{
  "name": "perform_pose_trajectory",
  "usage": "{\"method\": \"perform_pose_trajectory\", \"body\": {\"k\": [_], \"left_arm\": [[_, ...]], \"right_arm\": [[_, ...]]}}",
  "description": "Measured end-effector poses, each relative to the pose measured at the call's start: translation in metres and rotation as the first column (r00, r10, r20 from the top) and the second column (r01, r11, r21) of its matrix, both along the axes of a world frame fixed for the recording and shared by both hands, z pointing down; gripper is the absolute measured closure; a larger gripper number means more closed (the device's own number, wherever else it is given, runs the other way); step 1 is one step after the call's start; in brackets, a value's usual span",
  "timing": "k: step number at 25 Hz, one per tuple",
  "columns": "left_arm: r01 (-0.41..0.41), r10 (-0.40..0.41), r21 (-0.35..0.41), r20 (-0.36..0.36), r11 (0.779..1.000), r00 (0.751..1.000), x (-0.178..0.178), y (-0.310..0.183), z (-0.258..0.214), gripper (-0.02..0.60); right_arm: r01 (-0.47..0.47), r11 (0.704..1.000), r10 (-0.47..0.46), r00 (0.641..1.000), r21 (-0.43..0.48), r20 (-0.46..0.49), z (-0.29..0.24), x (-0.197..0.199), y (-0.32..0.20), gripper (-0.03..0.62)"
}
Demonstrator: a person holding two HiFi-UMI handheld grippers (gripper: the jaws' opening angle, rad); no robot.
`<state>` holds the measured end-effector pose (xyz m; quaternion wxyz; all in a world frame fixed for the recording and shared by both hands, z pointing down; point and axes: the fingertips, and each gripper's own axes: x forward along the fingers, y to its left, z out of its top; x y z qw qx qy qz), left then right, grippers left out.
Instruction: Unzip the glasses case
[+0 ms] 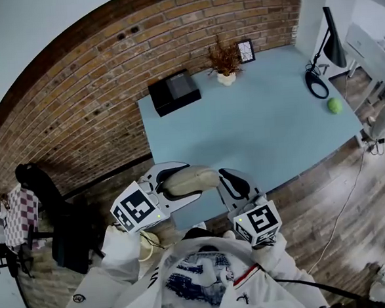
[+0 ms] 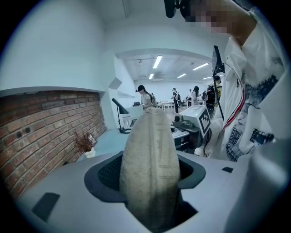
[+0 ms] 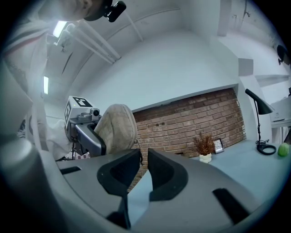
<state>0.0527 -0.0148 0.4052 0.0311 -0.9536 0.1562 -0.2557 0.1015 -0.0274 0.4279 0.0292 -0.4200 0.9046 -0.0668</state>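
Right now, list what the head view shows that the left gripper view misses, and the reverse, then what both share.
Only the head view: the black box, the green ball and the small framed picture on the table.
Only the left gripper view: people standing in a bright room beyond, under ceiling lights.
Both: the glasses case clamped in the left tool, the potted plant, the desk lamp and the brick wall.

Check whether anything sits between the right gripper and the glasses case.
Nothing visible does. The left gripper holds the glasses case by the near edge of the table. The case's free end lies right beside the right gripper, whose jaws stand narrowly apart.
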Motion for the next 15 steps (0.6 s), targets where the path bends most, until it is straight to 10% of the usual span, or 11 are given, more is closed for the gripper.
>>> {"method": "perform_pose_trajectory", "body": {"k": [15], "left_arm": [[-0.014,0.014,-0.01,0.008,1.0,1.0,0.0022,0.0075,0.0019,0.288]], "right_arm": [[-0.003,1.0,0.003,1.0,0.011,-0.007,-0.0024,0.0023,0.003,0.565]]}}
